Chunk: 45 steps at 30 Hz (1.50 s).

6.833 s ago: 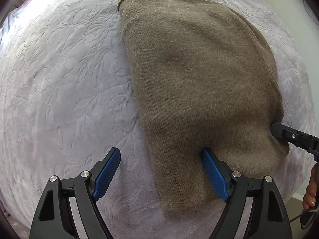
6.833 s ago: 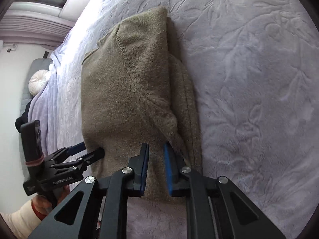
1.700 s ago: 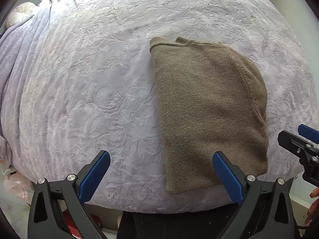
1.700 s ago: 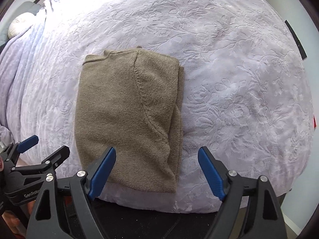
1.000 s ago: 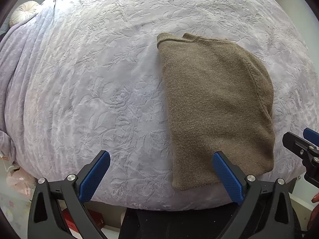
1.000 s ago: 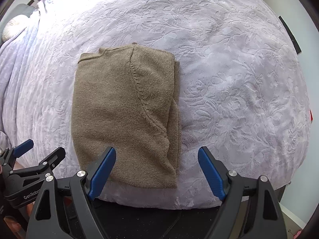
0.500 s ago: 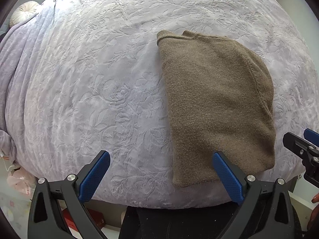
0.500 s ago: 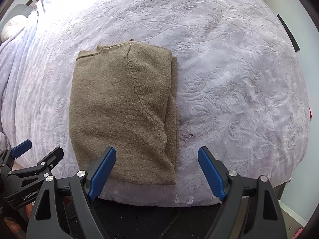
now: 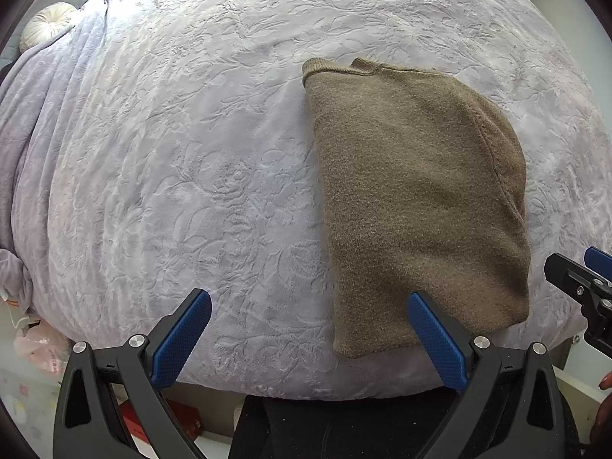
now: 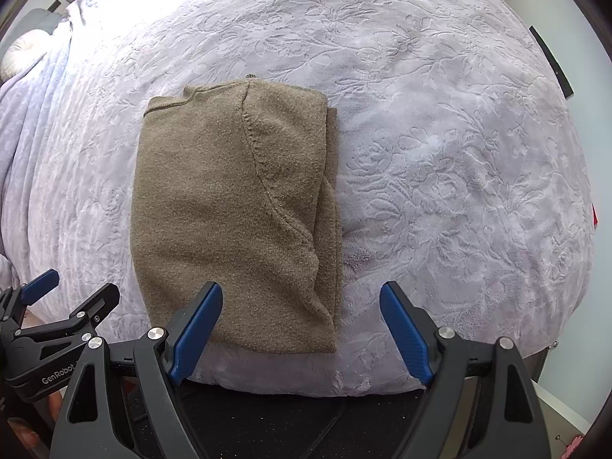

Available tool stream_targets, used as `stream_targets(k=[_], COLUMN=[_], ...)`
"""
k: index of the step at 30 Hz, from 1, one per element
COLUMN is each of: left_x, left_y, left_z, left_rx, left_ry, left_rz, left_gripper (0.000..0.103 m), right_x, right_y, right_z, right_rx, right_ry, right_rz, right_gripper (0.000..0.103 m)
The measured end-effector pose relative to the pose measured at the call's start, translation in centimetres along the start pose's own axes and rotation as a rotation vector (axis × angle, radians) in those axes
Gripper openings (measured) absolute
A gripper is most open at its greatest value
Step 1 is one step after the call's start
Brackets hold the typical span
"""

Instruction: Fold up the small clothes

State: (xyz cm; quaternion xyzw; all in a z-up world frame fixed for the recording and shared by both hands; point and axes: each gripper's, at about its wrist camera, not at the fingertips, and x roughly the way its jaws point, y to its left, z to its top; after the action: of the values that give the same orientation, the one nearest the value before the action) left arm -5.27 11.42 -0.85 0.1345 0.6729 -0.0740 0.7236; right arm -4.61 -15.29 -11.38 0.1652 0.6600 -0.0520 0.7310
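On the lavender embossed bedspread (image 9: 199,160), near the bed's front edge, lies the folded brown knit sweater (image 9: 413,199), flat, with its ribbed neckline at the far end and a curved sleeve seam running down its right part. Its layered right edge shows stacked folds in the right wrist view.

Above it, the left hand-held gripper (image 9: 310,338) hangs with its blue pads wide apart and nothing between them; its right pad overlaps the sweater's near left corner in the view, but whether it touches the cloth cannot be told. Beside it, the right hand-held gripper (image 10: 302,334) is likewise spread wide and empty, framing the sweater's near right corner.

Seven seconds ago both tools were low at the sweater, the right one pinched nearly shut at its near edge; since then both have lifted away and the right one has opened. Over the last second neither has shifted, and the sweater lies as it did.

A round white cushion (image 9: 48,25) sits at the bed's far left.
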Motion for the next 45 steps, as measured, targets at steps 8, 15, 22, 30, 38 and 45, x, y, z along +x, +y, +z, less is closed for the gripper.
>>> stream_targets(k=[8,15,22,30,38,45], left_x=[0.00,0.02,0.03,0.03,0.11,0.21], left_y=[-0.06,-0.18,-0.15,-0.13,-0.08,-0.11], left_z=[-0.10,0.04,0.01,0.01,0.06,0.14], left_rx=[0.001,0.010,0.011,0.011,0.014,0.019], left_ry=[0.001,0.002,0.002,0.003,0.007,0.007], left_rz=[0.003,0.005,0.005,0.006,0.009,0.015], left_gripper=[0.103,0.103,0.103,0.103,0.103,0.103], right_x=[0.00,0.00,0.02,0.04,0.08,0.14], right_y=[-0.16,-0.20,-0.12,-0.12,-0.13,-0.09], right_z=[-0.06,0.00,-0.01,0.03,0.06,-0.08], right_rx=[0.008,0.006,0.008,0.008,0.008,0.003], right_ry=[0.001,0.002,0.002,0.003,0.003,0.005], right_rz=[0.000,0.001,0.001,0.000,0.000,0.000], right_gripper=[0.087,0.087,0.087,0.087,0.087,0.087])
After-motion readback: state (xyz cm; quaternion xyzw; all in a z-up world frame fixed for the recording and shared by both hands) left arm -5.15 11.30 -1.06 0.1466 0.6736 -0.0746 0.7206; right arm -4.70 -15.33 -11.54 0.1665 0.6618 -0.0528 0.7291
